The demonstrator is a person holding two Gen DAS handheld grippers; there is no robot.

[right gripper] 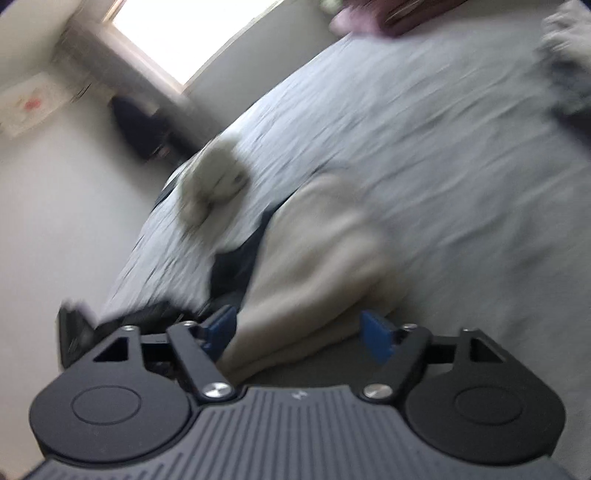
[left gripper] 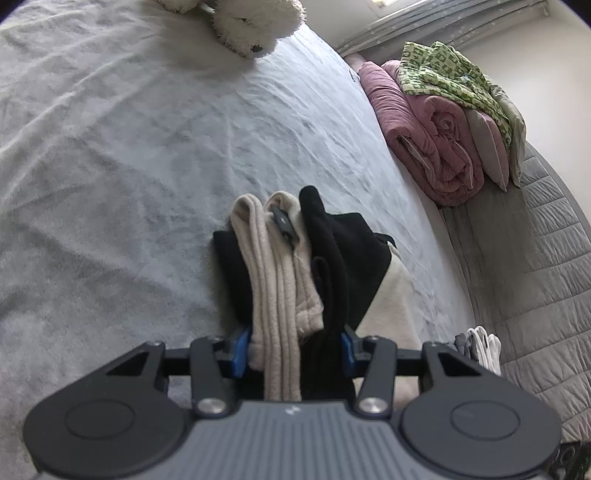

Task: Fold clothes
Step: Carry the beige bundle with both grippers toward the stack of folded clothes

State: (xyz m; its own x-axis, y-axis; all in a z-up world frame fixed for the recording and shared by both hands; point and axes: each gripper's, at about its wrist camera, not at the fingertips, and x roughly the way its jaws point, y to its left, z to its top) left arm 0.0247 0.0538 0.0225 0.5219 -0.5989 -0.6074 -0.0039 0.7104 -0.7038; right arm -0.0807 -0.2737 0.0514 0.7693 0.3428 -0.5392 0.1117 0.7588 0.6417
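Note:
A cream and black fleece garment [left gripper: 280, 266] lies bunched in long folds on the pale grey bed sheet [left gripper: 129, 147]. My left gripper [left gripper: 293, 347] is shut on its near end, and the cream and black folds fill the gap between the blue pads [left gripper: 240, 347]. The right wrist view is blurred. In it the cream cloth [right gripper: 317, 251] runs between the jaws of my right gripper [right gripper: 299, 332], which stands open. The cloth lies against the left pad [right gripper: 221, 328], while the right pad stands apart from it.
A white plush toy [left gripper: 255, 22] sits at the far end of the bed and shows in the right wrist view [right gripper: 210, 184] too. A rolled pink duvet [left gripper: 432, 140] with a green patterned cloth [left gripper: 454, 77] lies at the right. White and grey small garments [left gripper: 484, 347] rest on a grey quilted cover [left gripper: 535, 277].

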